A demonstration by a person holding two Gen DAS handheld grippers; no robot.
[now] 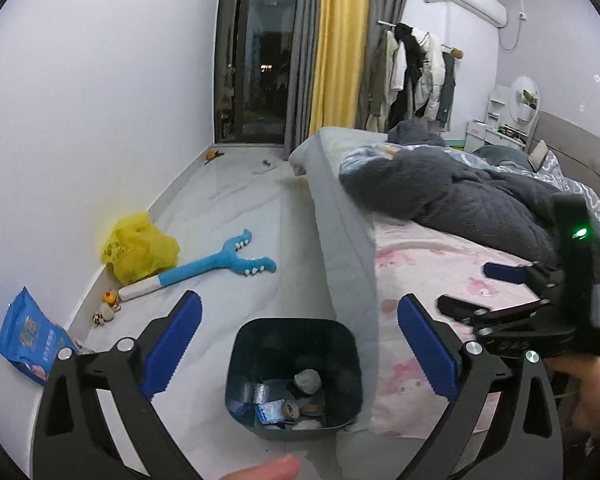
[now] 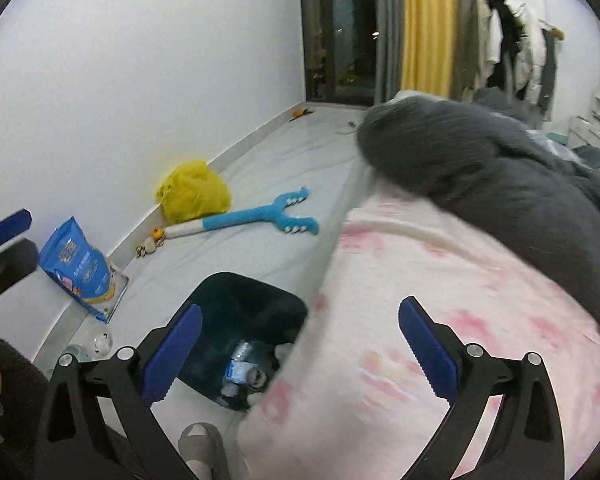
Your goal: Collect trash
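A dark teal trash bin point(image 1: 352, 364) stands on the floor beside the bed and holds several crumpled wrappers and paper balls point(image 1: 307, 381). It also shows in the right wrist view point(image 2: 236, 292). My left gripper point(image 1: 300, 354) is open and empty, directly above the bin. My right gripper point(image 2: 300, 354) is open and empty, over the bed edge beside the bin; it also shows in the left wrist view point(image 1: 466, 288). A yellow plastic bag point(image 1: 140, 248) and a blue snack packet point(image 1: 28, 336) lie on the floor by the wall.
A blue plush toy point(image 1: 216, 266) lies on the floor. Small toys point(image 1: 108, 306) sit by the baseboard. The bed point(image 1: 440, 272) with a pink sheet and a grey blanket point(image 1: 460, 196) fills the right. A slippered foot point(image 2: 200, 450) is near the bin.
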